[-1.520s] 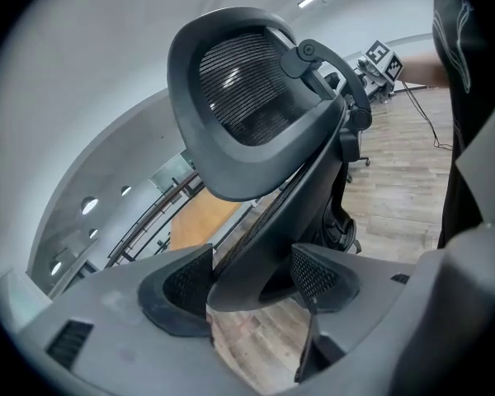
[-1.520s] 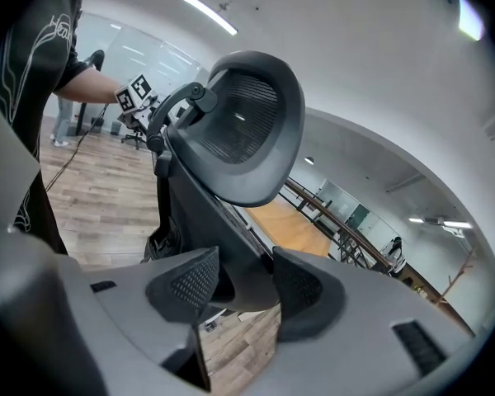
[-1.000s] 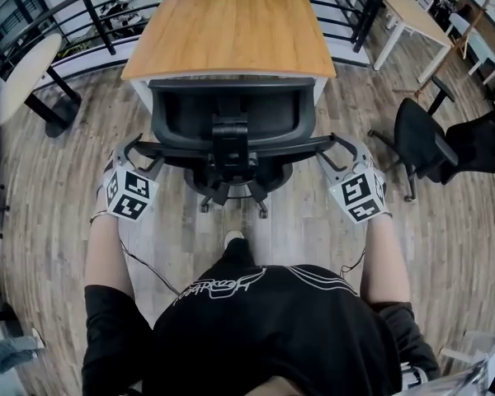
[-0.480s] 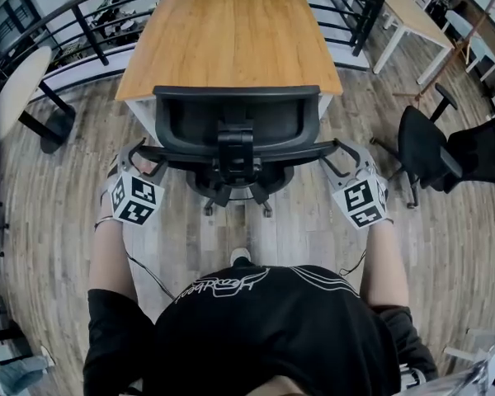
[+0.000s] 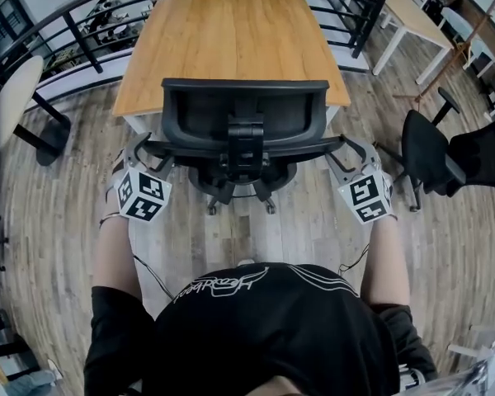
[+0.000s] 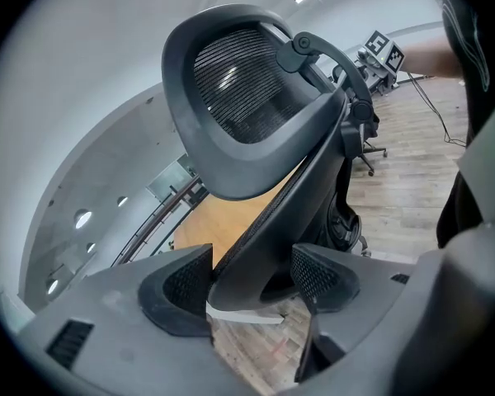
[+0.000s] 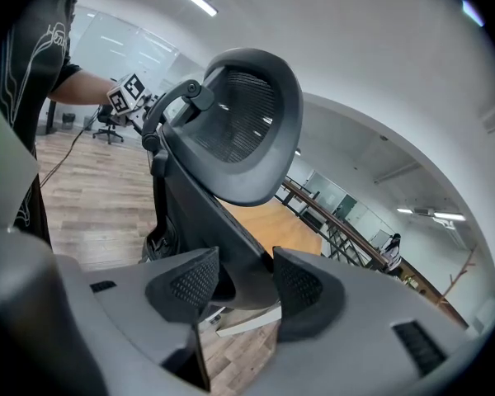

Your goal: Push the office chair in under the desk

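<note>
At the desk (image 5: 231, 40) edge stands the office chair (image 5: 244, 118). My left gripper (image 5: 142, 148) and right gripper (image 5: 346, 148) each clench one side of its backrest. I judge an even, level push from both will roll it straight under.

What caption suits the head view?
Left gripper and right gripper clamp the office chair by its backrest at the edge of the desk.

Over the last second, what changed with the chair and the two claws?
The office chair rolled forward toward the desk; in the head view its backrest top now overlaps the desk's near edge. The person's foot, seen behind the chair earlier, is out of sight. Unchanged: the left claw and right claw stay clamped on the chair's back frame.
</note>
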